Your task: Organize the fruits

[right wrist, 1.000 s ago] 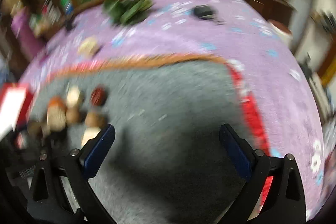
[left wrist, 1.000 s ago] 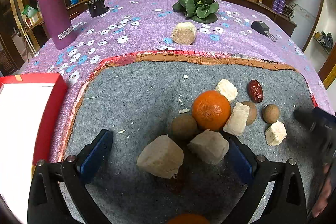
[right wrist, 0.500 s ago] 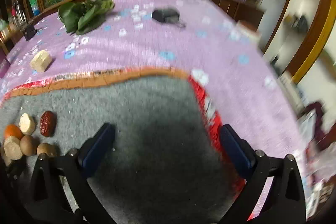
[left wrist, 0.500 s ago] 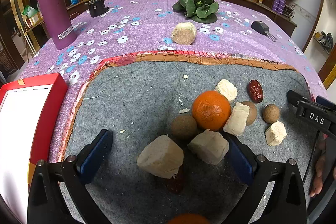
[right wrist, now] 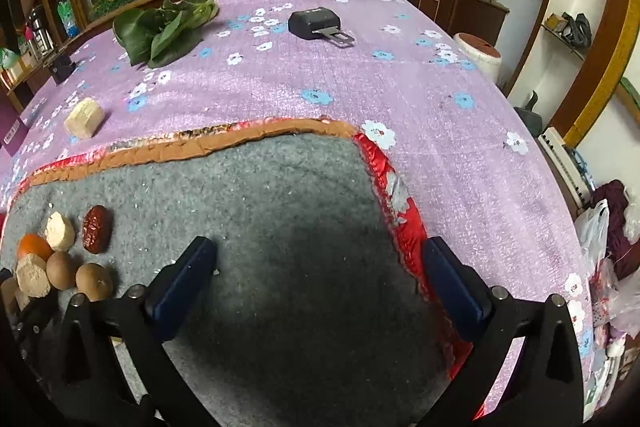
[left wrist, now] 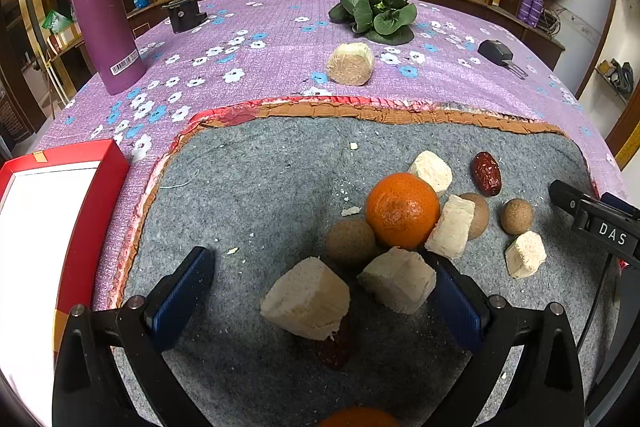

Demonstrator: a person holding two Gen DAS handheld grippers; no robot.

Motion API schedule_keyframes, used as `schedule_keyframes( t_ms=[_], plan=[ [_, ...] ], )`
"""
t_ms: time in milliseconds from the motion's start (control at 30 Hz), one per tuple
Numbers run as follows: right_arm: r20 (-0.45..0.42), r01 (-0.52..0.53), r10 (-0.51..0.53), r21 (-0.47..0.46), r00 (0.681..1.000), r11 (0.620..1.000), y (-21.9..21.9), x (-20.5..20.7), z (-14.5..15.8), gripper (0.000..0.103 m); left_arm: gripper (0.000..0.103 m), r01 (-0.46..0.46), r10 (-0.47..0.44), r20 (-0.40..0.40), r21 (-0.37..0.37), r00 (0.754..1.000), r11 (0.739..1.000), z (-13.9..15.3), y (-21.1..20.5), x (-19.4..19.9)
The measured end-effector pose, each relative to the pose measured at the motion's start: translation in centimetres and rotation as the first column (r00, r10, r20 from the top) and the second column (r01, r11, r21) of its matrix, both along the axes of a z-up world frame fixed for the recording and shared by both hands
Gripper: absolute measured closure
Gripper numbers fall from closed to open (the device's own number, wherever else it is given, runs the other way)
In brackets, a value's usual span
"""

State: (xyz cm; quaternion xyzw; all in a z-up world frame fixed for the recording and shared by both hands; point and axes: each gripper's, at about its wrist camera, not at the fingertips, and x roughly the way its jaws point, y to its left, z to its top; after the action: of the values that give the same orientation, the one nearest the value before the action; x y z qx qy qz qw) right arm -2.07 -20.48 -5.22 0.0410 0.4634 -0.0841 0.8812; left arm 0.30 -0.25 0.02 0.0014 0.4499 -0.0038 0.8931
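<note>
On the grey felt mat (left wrist: 260, 195) lies a pile: an orange (left wrist: 402, 210), several pale cake-like chunks (left wrist: 306, 298), brown round fruits (left wrist: 350, 242) and a red date (left wrist: 485, 173). My left gripper (left wrist: 318, 291) stands open just in front of the pile, two chunks lying between its fingers. A second date (left wrist: 334, 347) peeks from under the nearest chunk. My right gripper (right wrist: 318, 283) is open over bare mat (right wrist: 280, 227), the pile (right wrist: 60, 255) off to its left. The red box (left wrist: 60, 227) sits at the left.
A purple bottle (left wrist: 102, 19) stands back left. Leafy greens (left wrist: 376, 13), a loose chunk (left wrist: 350, 63), a black key fob (left wrist: 498, 53) and a small black device (left wrist: 184, 11) lie on the flowered cloth. Table edge drops off right (right wrist: 552, 187).
The right gripper swung rightward and steadied; the pile slid to its left edge. It now shows at the right edge of the left wrist view. The left gripper barely moved.
</note>
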Motion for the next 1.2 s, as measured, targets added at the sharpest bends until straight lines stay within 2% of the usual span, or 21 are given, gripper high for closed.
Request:
schedule_keyframes(
  t_ms=[1200],
  plan=[
    [0.001,0.0,0.0,0.002,1.0,1.0,0.02,-0.04,0.04,0.0,0.001,0.001,-0.001,-0.002,-0.001,1.0,1.0,-0.28,0.27,-0.41]
  ],
)
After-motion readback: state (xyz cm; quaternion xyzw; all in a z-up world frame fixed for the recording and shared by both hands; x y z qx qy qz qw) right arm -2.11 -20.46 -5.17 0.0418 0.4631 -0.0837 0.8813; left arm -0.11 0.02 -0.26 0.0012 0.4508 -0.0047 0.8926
